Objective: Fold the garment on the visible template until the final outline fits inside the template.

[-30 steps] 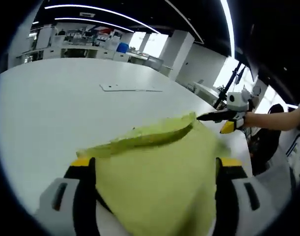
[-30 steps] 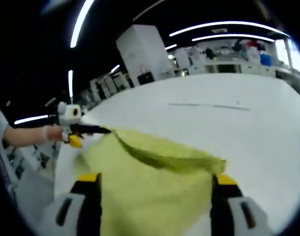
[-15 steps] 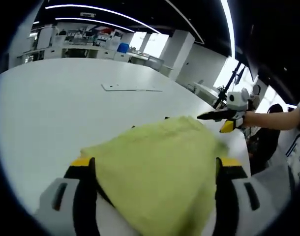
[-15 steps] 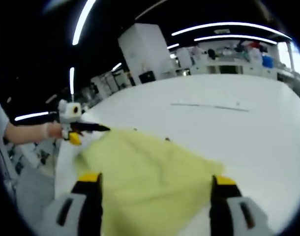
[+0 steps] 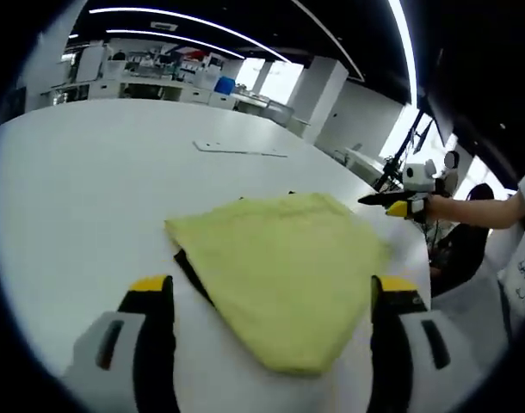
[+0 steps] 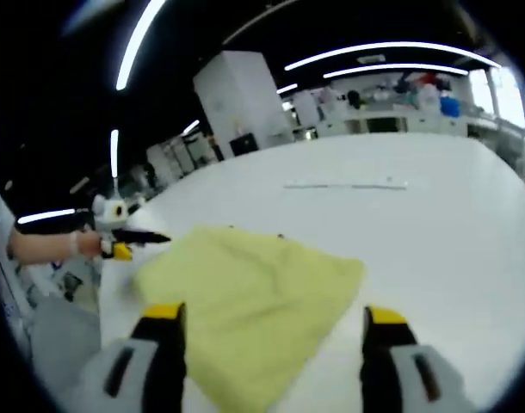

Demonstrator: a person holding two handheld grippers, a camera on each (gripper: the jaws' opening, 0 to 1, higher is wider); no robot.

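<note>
A yellow-green garment lies folded flat on the white table. A black template edge peeks out from under its left side. My left gripper is open, and the garment's near edge lies between and below its yellow-tipped jaws without being held. In the right gripper view the same garment lies ahead of my right gripper, which is open and holds nothing. Held in a hand, the right gripper hovers just off the garment's far right corner. The left gripper sits at the cloth's left corner.
A thin flat white sheet lies farther out on the table, the same sheet showing in the right gripper view. A person's forearm reaches in from the right. Desks and shelves stand beyond the table.
The cloth that rose between the jaws of both grippers has dropped forward and now lies flat on the table. Both grippers have drawn back a little from it.
</note>
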